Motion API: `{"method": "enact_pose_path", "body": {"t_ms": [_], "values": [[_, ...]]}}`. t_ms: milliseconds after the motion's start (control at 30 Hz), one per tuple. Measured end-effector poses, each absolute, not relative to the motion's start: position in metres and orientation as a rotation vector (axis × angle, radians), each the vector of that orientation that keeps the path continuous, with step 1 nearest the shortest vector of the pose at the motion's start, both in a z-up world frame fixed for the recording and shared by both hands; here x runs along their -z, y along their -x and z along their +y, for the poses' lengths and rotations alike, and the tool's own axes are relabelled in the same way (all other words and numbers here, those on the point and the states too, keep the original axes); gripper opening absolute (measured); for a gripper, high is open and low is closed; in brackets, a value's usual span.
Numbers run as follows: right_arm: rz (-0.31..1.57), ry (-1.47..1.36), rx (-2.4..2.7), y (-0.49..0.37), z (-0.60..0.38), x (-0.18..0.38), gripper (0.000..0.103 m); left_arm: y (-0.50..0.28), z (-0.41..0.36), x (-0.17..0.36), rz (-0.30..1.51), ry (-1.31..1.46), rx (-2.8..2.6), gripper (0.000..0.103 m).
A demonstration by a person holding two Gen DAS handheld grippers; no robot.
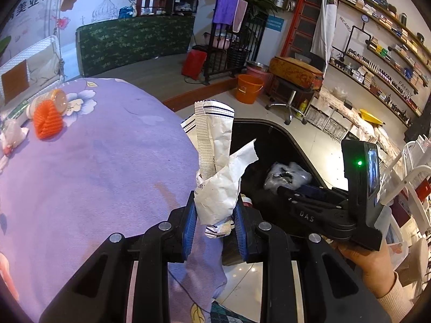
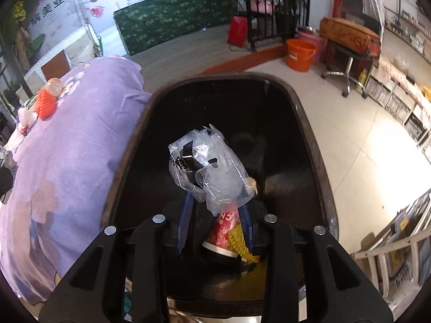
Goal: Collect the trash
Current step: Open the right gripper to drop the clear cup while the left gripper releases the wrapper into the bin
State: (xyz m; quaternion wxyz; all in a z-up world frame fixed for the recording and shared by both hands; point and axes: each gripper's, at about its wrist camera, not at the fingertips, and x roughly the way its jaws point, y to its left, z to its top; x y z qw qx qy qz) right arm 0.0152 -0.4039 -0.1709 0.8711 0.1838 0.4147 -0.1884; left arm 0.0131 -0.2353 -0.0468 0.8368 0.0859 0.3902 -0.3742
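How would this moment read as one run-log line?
left gripper: holds crumpled paper wrapper | right gripper: clear plastic wrap over black bin

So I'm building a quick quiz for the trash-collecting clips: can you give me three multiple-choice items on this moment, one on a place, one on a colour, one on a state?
1. Where is the clear plastic wrapper?
A. On the purple bedspread
B. At the right gripper's tips, over the black bin
C. On the tiled floor

2. What colour is the bucket on the floor?
A. Orange
B. Blue
C. White

3. What is the left gripper doing?
A. Standing open and empty
B. Pressing on a bottle
C. Clamped on crumpled white paper packaging

Answers:
1 B: in the right wrist view the wrapper sits at the right gripper, with the black bin behind it.
2 A: it is plainly orange in both views.
3 C: the white paper packaging is pinched between the blue pads.
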Motion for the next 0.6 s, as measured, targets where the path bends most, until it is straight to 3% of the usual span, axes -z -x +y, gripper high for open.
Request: {"method": "enact_pose_path", "body": {"t_ms": [200,367,600], "values": [[0.854,-0.368,0.408,-0.009,-0.4,0.176,0.065,-0.008,-0.249,0.055,0.848,-0.195,0.814,0.025],[0.822,-0.386,0.414,-0.003,-0.401,0.171,0.066,-0.005,-0.257,0.06,0.864,-0.211,0.837,0.025],[0.741,-0.395,0.461,0.009,-0.41,0.146,0.078,0.0,-0.278,0.07,0.897,-0.237,0.878,0.025]]}}
